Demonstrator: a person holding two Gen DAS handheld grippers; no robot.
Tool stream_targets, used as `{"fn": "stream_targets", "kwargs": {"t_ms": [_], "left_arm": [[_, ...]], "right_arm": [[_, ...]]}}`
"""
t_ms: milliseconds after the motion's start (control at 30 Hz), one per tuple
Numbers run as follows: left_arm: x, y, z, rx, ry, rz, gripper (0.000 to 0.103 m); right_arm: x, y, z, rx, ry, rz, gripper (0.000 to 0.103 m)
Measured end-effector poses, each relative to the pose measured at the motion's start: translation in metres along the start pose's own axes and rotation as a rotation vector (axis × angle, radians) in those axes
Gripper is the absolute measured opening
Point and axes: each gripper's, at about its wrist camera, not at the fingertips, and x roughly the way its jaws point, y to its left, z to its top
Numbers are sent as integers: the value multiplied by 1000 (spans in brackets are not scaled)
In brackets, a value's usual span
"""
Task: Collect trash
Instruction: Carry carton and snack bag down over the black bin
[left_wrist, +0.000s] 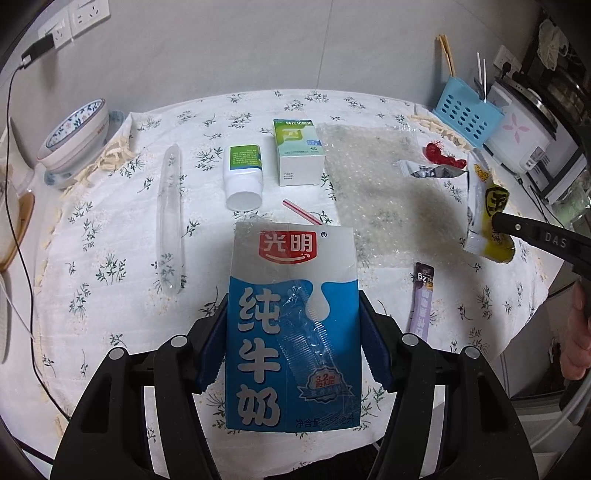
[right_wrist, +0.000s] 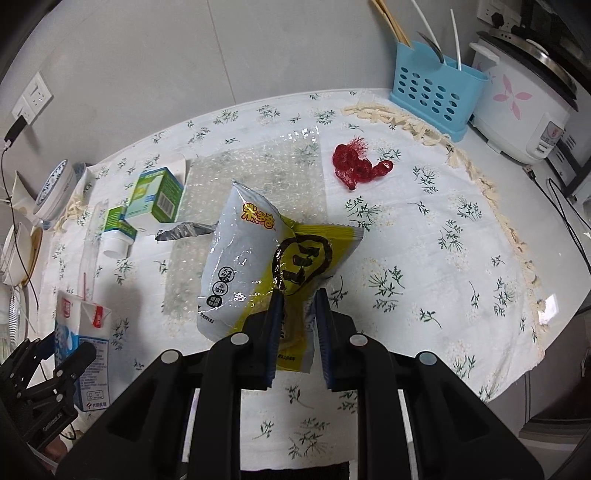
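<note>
Above the desk (right_wrist: 424, 229), the left hand-held gripper (left_wrist: 293, 325) squeezes a stiff milk carton (left_wrist: 291, 332) by its sides; the right hand-held gripper (right_wrist: 297, 317) pinches a light, crinkly, slippery snack bag (right_wrist: 258, 258) low down.

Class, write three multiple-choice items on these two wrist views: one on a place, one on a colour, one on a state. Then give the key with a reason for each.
1. Where is the red net?
A. on the tablecloth
B. in the blue basket
C. in the bowl

2. What colour is the cutlery basket?
A. green
B. blue
C. red

3. What does the left gripper hold?
A. nothing
B. the medicine box
C. the milk carton

Key: A, the net lies on the cloth near the basket; B, its holed wall is light blue; C, both fingers press the carton's sides.
</note>
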Motion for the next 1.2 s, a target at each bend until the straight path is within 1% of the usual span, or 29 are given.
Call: {"fn": "stream_targets", "kwargs": {"t_ms": [400,567,767,1000,1200], "left_arm": [[-26,-3,-10,29,-18,-34,62],[-42,-10,-19,34,-28,-40,62],[-61,-19,-42,6,-42,-34,62],[-81,-26,-72,-35,-54,-31,62],[-91,-33,-95,-50,-50,-24,62]], "right_arm": [[-44,0,-36,17,-59,3,17],[-64,2,-54,14,-69,29,17],[-82,9,-79,-36,-70,67,17],[-95,10,-108,-82,-64,79,17],[-101,6,-132,-93,-53,86,17]]}}
